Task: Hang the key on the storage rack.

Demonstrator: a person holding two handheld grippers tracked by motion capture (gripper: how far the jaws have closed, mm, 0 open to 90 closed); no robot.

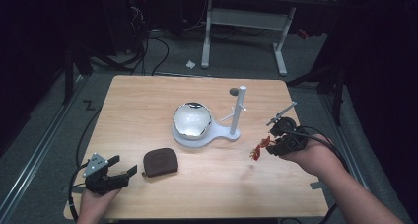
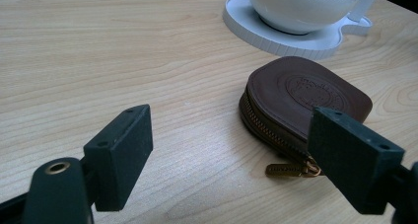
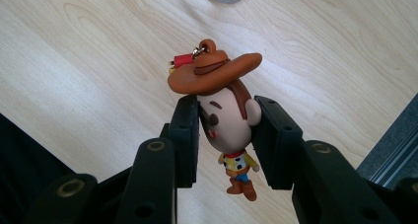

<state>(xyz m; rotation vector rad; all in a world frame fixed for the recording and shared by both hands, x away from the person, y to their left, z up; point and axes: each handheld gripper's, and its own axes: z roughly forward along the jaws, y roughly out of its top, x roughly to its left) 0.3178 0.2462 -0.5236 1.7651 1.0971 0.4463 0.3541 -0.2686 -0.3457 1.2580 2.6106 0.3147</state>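
We see the desk, light wood. Near its middle sits a white stand carrying a shiny bowl. Toward the near edge, left of centre, lies a brown zip pouch. At the near left corner our left gripper rests, jaws apart and holding nothing, the pouch just beyond them. By the right edge our right gripper is raised above the wood, clamped on the head of a cowboy figure keychain.
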